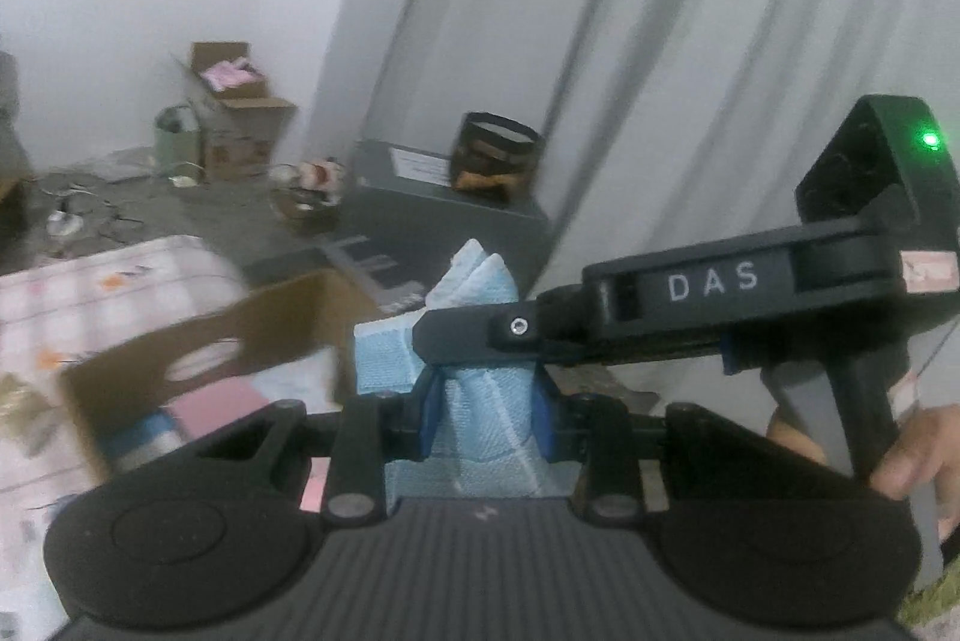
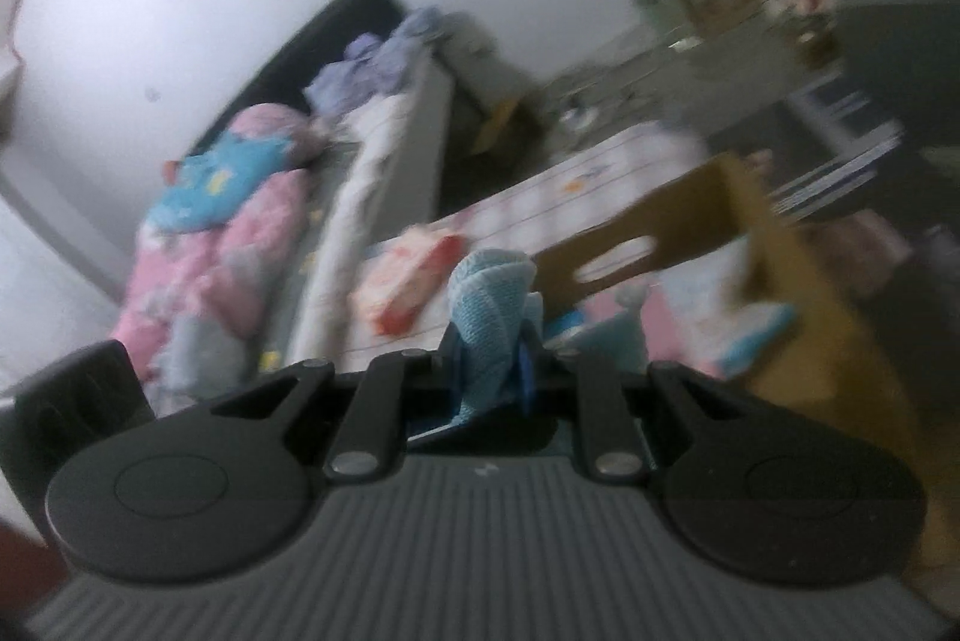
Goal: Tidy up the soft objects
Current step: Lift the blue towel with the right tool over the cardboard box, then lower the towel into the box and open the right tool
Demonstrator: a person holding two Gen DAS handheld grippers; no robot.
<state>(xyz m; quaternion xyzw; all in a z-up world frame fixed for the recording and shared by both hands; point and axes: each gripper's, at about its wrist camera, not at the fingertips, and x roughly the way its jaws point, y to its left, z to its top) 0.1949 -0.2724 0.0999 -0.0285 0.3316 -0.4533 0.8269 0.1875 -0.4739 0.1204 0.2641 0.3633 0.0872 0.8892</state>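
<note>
1. Left wrist view: left gripper (image 1: 483,416) is clamping a light blue cloth (image 1: 486,419); the right gripper (image 1: 456,335), reading "DAS", is pinching the same cloth higher up.
2. Right wrist view: right gripper (image 2: 492,371) is gripping the cloth (image 2: 489,305) beside a cardboard box (image 2: 774,245) holding folded pink and blue items.

Motion blur smears the cardboard box (image 2: 708,245) and its contents, and the bed's bedding (image 2: 228,221) beyond.
</note>
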